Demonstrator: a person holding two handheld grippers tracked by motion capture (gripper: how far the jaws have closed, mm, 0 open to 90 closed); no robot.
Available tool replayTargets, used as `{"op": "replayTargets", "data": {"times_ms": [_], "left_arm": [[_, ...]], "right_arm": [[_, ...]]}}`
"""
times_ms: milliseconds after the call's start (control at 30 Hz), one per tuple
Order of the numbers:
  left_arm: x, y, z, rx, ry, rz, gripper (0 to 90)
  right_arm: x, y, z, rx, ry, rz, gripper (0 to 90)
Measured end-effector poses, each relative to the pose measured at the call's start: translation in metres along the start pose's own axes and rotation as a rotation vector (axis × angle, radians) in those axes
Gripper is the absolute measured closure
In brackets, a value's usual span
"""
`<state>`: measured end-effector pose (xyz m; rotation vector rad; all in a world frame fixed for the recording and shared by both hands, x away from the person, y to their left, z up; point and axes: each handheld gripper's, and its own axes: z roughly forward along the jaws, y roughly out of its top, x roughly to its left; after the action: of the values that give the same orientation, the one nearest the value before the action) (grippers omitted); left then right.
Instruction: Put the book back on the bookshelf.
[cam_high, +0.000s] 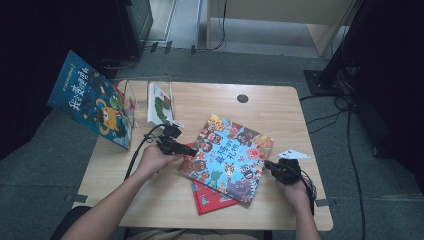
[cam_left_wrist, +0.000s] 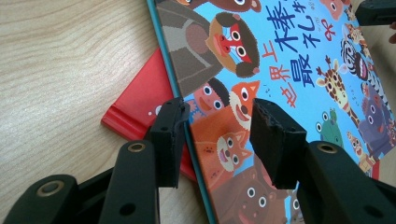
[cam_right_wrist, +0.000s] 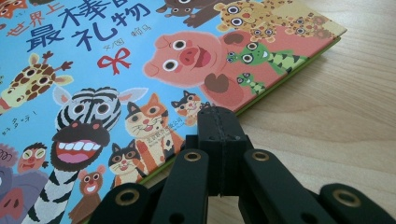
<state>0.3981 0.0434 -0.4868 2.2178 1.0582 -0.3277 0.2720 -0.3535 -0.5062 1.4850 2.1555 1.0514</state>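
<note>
A picture book with a blue cover full of cartoon animals lies flat and slanted in the middle of the wooden table, on top of a red book. My left gripper is at its left edge. Its jaws stand apart astride that edge of the picture book, one jaw out over the red book, the other over the cover, neither pad pressing. My right gripper is at the right edge. In the right gripper view the gripper is shut with nothing in it, its tip against the picture book edge.
A dark blue book stands upright at the table's back left corner, beside a clear holder with a white and green book. A round cable hole sits at the back middle. Bare wood lies in front of my left hand.
</note>
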Motion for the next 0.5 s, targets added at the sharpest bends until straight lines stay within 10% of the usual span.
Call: {"op": "replayTargets", "data": {"times_ms": [500], "left_arm": [[0.0050, -0.0088, -0.0087, -0.005, -0.001, -0.035, 54.0]], "right_arm": [[0.0044, 0.0063, 0.0068, 0.008, 0.030, -0.004, 90.0]]}}
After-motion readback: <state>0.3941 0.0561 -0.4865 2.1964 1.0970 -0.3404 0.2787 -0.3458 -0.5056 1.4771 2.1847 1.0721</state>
